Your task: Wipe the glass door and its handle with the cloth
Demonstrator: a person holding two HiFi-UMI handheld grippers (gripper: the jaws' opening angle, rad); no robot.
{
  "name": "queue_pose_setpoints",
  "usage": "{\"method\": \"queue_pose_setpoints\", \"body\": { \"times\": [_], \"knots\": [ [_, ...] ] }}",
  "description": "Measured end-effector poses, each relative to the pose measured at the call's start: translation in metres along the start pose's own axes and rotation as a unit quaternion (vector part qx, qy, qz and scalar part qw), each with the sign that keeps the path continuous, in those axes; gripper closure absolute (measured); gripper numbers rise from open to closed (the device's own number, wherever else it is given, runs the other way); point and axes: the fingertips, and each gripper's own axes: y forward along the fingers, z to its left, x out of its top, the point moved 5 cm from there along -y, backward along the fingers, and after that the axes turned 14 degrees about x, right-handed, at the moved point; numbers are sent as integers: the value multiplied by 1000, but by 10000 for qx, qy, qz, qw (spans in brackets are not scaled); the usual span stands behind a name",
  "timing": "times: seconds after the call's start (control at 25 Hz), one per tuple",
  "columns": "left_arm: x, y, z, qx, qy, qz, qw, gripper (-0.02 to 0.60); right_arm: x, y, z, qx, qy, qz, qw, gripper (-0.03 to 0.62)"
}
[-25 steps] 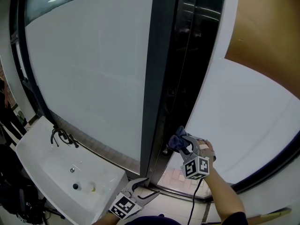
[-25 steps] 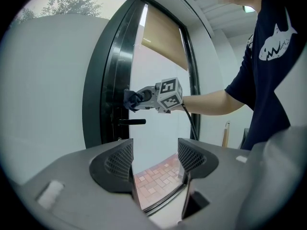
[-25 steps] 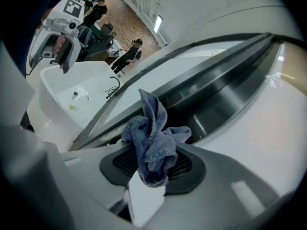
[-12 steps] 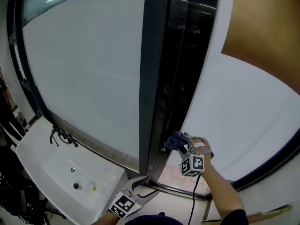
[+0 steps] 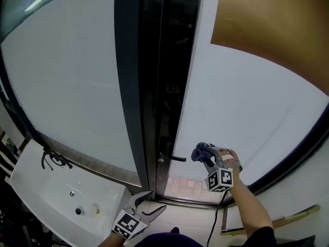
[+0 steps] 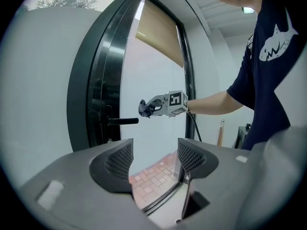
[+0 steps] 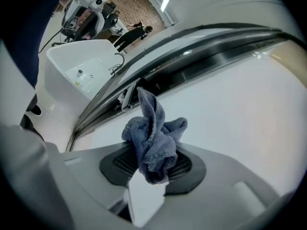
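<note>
The glass door (image 5: 241,112) is a frosted pane right of a dark frame (image 5: 133,86). Its black lever handle (image 5: 172,158) juts from the dark edge strip, and also shows as the handle (image 6: 122,121) in the left gripper view. My right gripper (image 5: 205,157) is shut on a crumpled blue-grey cloth (image 5: 201,151), held just right of the handle's tip and in front of the pane. I cannot tell whether the cloth (image 7: 153,138) touches the glass. My left gripper (image 5: 148,202) hangs low near the door's foot, open and with nothing between its fingers.
A white sink (image 5: 36,189) with a dark faucet (image 5: 51,158) stands at the lower left by the glass wall. Brick paving (image 5: 190,185) shows through the door's bottom. A wooden pole (image 5: 288,221) lies at the lower right. A tan panel (image 5: 277,30) sits above the pane.
The right gripper and cloth have come off the handle and shifted right, leaving the lever exposed. The head view has swung right. The left gripper stays low and open.
</note>
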Motion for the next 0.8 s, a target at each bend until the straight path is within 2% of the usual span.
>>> {"method": "queue_pose_setpoints", "body": {
  "times": [0.28, 0.44, 0.52, 0.6, 0.72, 0.8],
  "knots": [
    [2, -1, 3, -26, -3, -7, 10000, 295, -59, -47, -3, -323, 541, 483, 9968, 454],
    [0, -7, 8, 39, -30, -14, 10000, 295, -58, -56, -6, -486, 1009, 462, 9926, 454],
    [-3, -10, 12, 69, -35, -16, 10000, 295, -38, -56, -9, -471, 1361, 51, 9896, 454],
    [-6, -11, 15, 103, -42, -14, 9999, 295, -7, -51, -16, -315, 1826, -641, 9806, 454],
    [-4, -17, 15, 146, -47, -38, 9999, 294, 52, -39, -28, 176, 2468, -1741, 9531, 454],
    [-3, -21, 14, 167, -44, -54, 9998, 295, 87, -24, -32, 561, 2762, -2208, 9337, 454]
  ]
}}
